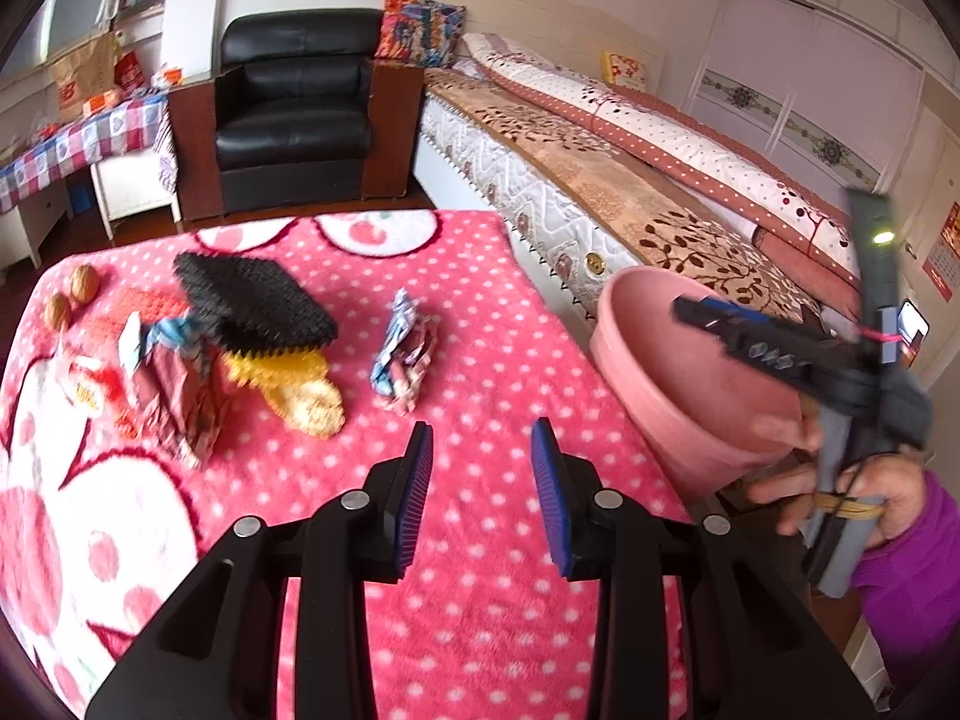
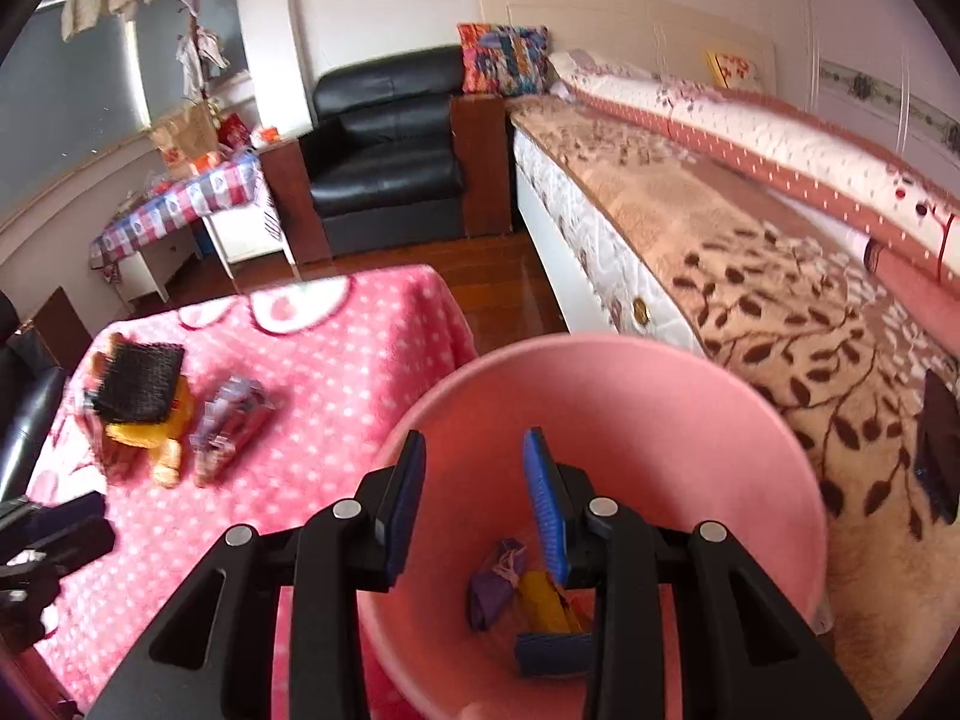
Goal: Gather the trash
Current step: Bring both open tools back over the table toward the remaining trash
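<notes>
left tongs (image 1: pixel 482 441) held apart, empty, above table (image 1: pixel 492 360) | right tongs (image 2: pixel 474 450) held apart, empty, over pink bin (image 2: pixel 690 420) (wrappers inside) | crumpled wrapper (image 1: pixel 403 354) left on table

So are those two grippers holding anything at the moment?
No. Both are open with nothing between their pads: the left gripper above the pink blanket, the right gripper over the pink bin.

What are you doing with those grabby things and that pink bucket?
A person is clearing trash off the table with the pink polka-dot blanket, using a two-finger gripper in each hand. The right gripper hangs empty above the round pink plastic bucket, which already holds a few wrappers. The left gripper is open over the blanket, near a crumpled blue-and-white wrapper not yet picked up.
</notes>
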A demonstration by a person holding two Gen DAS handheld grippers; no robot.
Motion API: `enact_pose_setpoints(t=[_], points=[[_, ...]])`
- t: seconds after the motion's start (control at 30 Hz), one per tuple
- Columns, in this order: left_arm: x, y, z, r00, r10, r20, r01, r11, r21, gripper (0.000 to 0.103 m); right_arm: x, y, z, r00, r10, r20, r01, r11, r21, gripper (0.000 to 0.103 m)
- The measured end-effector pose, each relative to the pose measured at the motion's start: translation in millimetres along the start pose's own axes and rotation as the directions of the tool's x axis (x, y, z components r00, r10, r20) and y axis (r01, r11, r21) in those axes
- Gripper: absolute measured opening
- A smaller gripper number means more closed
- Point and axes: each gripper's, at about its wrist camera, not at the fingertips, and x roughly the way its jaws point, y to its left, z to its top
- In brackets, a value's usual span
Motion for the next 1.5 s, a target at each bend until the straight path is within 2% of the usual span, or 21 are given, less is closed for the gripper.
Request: enact_pose_setpoints(t=[0.13, 0.37, 0.43, 0.63, 0.9, 1.17, 1.37, 1.5], points=[[-9, 11, -7, 1.000, -0.006, 0.010, 0.006, 1.000, -0.024, 0.034, -25, 21, -3, 0.998, 0.058, 0.037, -0.058, 0.998, -0.023, 0.042], [-22, 23, -18, 0.999, -0.019, 0.031, 0.020, 1.000, -0.024, 0.034, -39, 60, -19, 0.985, 0.173, -0.001, -0.173, 0.985, -0.021, 0.044], [-24, 27, -20, 0.999, -0.014, 0.032, 0.015, 0.999, -0.037, 0.034, -41, 71, -23, 0.980, 0.199, -0.008, -0.199, 0.980, -0.022, 0.052], [-31, 37, -24, 0.998, 0.060, 0.029, -0.058, 0.996, -0.067, 0.034, -44, 103, -33, 0.970, 0.243, -0.013, -0.244, 0.969, -0.051, 0.061], [-45, 69, -32, 0.990, 0.134, 0.032, -0.129, 0.983, -0.130, 0.034, -37, 138, -39, 0.964, 0.264, -0.032, -0.265, 0.960, -0.093, 0.062], [-59, 115, -33, 0.979, 0.198, 0.035, -0.185, 0.955, -0.230, 0.034, -24, 168, -36, 0.963, 0.266, -0.047, -0.271, 0.952, -0.145, 0.062], [-69, 155, -13, 0.972, 0.234, 0.026, -0.209, 0.910, -0.358, 0.034, -13, 174, -34, 0.960, 0.274, -0.058, -0.280, 0.950, -0.137, 0.062], [-65, 169, 8, 0.970, 0.243, 0.008, -0.217, 0.882, -0.417, 0.034, -8, 175, -31, 0.958, 0.280, -0.057, -0.285, 0.949, -0.134, 0.062]])
